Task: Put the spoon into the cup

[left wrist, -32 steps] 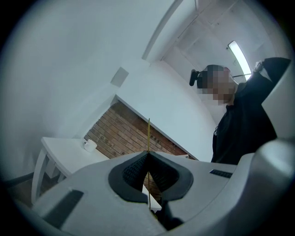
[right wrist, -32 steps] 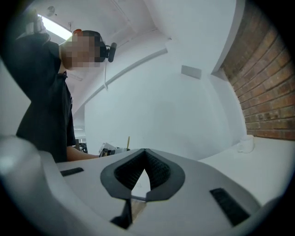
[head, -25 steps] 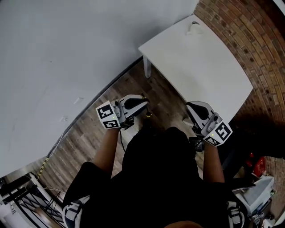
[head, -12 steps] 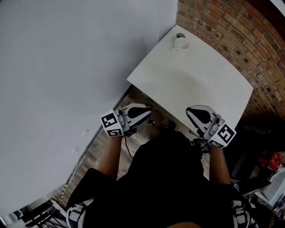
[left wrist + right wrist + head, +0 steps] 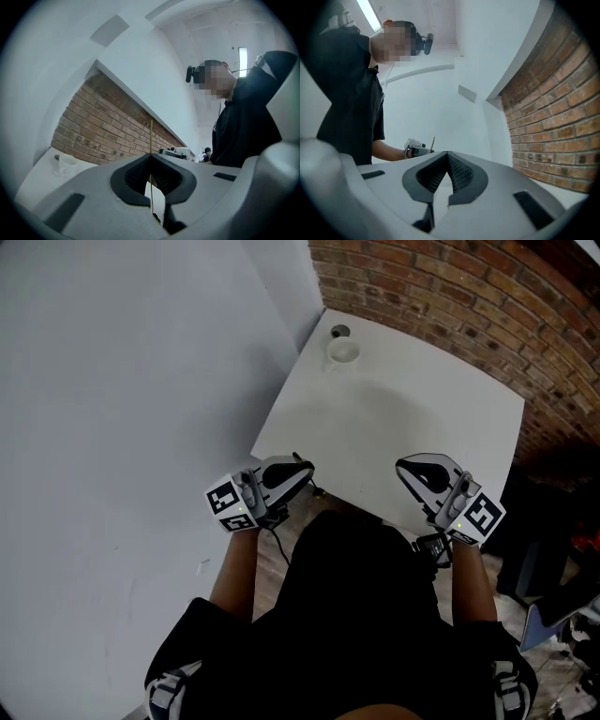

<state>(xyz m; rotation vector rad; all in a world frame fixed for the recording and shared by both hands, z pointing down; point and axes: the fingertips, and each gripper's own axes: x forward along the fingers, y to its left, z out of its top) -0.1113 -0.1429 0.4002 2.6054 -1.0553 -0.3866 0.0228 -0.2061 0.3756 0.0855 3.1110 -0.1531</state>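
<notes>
A small white cup (image 5: 343,351) stands at the far left corner of the white table (image 5: 403,418); the left gripper view shows the cup (image 5: 65,164) well ahead. My left gripper (image 5: 305,466) hovers off the table's near left corner, shut on a thin golden spoon handle (image 5: 151,136) that sticks up between the jaws (image 5: 151,157). The spoon's bowl is hidden. My right gripper (image 5: 403,466) is over the table's near edge, shut with nothing in it (image 5: 449,155). From the right gripper view, the left gripper (image 5: 417,151) and the spoon (image 5: 433,140) show in profile.
A small dark round object (image 5: 339,331) lies just behind the cup. A brick wall (image 5: 450,296) borders the table's far side and a white wall (image 5: 141,381) its left. Wooden floor (image 5: 281,549) lies below the left gripper. A person's dark shirt (image 5: 361,615) fills the foreground.
The head view has swung so the table now lies straight ahead and closer. Both grippers have come up to the table's near edge, each still shut, the left still holding the spoon.
</notes>
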